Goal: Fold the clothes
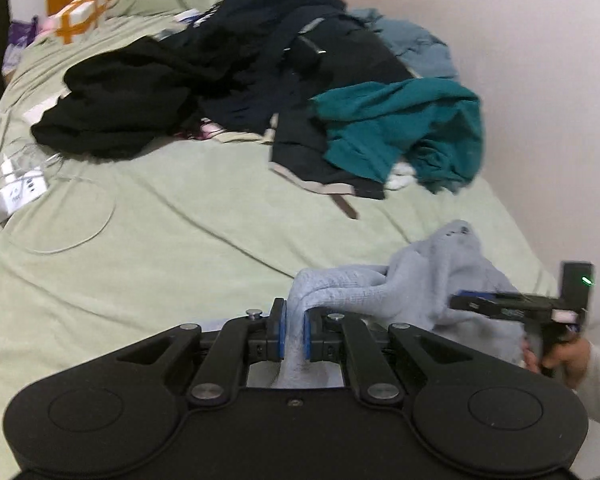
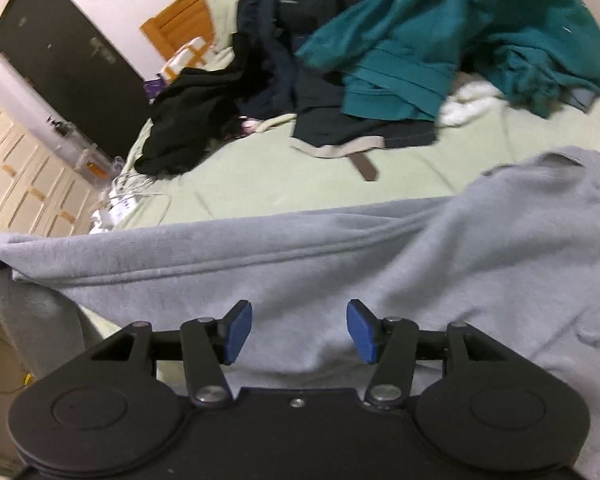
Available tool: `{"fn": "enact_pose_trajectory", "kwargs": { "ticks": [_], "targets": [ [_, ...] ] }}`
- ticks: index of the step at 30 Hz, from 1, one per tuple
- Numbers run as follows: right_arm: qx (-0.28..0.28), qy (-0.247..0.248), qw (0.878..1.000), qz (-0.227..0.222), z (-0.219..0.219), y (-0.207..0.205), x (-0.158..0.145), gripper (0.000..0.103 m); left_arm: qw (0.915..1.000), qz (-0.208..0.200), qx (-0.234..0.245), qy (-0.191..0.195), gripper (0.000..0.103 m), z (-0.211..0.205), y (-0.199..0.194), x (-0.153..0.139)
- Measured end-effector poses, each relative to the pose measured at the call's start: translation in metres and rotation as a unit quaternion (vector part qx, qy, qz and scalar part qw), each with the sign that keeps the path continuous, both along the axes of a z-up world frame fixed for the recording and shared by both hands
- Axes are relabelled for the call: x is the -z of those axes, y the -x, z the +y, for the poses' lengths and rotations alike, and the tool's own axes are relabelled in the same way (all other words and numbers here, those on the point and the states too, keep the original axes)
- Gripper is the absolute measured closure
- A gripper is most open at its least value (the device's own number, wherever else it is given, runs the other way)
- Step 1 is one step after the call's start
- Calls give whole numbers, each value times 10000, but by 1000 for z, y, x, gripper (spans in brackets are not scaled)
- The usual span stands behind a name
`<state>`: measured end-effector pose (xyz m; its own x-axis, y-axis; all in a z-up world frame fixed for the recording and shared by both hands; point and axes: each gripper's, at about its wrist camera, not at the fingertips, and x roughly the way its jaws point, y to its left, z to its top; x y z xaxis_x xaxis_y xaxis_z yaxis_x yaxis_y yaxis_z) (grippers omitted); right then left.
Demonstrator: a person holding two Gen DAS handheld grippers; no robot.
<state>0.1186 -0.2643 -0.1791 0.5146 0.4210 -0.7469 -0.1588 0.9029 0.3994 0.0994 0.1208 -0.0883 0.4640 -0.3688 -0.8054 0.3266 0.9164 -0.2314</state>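
Left wrist view is mostly filled by a bed [image 1: 148,216] under a pale green sheet, pushed up against a plain wall. A big heap of unfolded clothes [image 1: 236,72] is piled toward the far end, mostly black and navy stuff, with a teal sweatshirt [image 1: 404,128] slumped on the wall side and a bit of white fabric poking out under it. The near half of the sheet is kept bare, probably so there's a flat spot for folding. White chargers and cables [image 1: 16,192] are left at the bed's edge, well apart from the clothes.

The grey sweater [image 1: 416,280] is the piece being worked on. It's down at the near end of the bed, bunched up and partly lifted off the sheet. One edge of it is pinched between the blue pads of the left gripper [image 1: 294,330], jaws pressed together on the cloth. From there the fabric gets pulled into a ridge, so it looks like it's being stretched out to find its shape.

In the right wrist view, the right gripper [image 2: 299,330] is hovering just over the same sweater with jaws spread wide and nothing between them. It seems lined up for a second grab, though that's only a guess. How far along the folding is can't really be told from this.
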Motion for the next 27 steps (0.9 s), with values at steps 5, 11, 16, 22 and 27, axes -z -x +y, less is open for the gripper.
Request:
{"fn": "enact_pose_trajectory", "kwargs": {
  "ticks": [5, 11, 16, 22, 27],
  "targets": [
    [-73, 136, 9999, 36, 19, -17, 26, 48, 9996, 60, -97, -270, 94, 8, -49, 44],
    [-69, 722, 9974, -54, 34, -54, 87, 49, 9973, -49, -526, -517, 94, 13, -114, 119],
    [22, 947, 9954, -164, 40, -84, 116, 50, 9937, -100, -1033, -427, 86, 27, -142, 174],
    [-1745, 1119, 9771, -484, 44, -107, 88, 21, 9857, -413, -1636, 10, 50, 57, -113, 185],
    [-2973, 1592, 9409, -313, 54, -126, 93, 19, 9728, -740, -2134, 521, 34, 81, -60, 175]
  ]
}}
